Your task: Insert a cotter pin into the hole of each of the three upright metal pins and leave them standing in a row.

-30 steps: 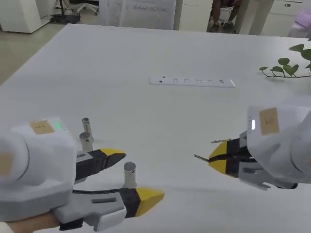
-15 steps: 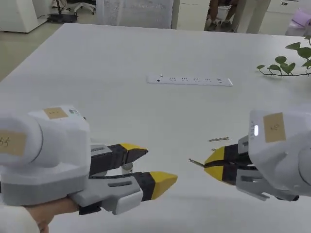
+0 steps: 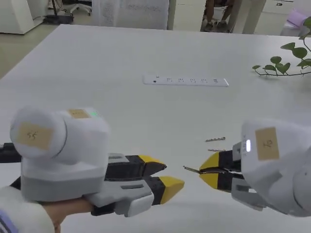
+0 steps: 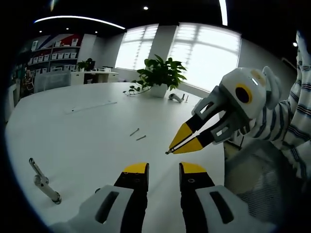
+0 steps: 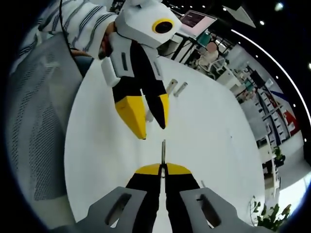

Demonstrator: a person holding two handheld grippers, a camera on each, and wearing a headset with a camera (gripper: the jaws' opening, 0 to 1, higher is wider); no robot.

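Step one: cotter pin [image 3: 190,169] held ready, none put in yet

On the right, the right gripper [image 3: 203,171] had its fingers [image 5: 150,171] closed tight on that cotter pin, which poked out to the left. The left gripper [image 3: 170,175] had its fingers [image 4: 135,170] open, with nothing seen between them. Two more cotter pins [image 3: 215,140] lay loose on the surface [image 3: 146,107], just beyond the right gripper. Two metal pins [image 5: 171,86] stood behind the left gripper in the right gripper view. So I think all three metal pins were waiting for a cotter pin. One second before, three metal pins showed beside the left gripper; at this moment it hid them in the head view, and the two grippers were closer together.
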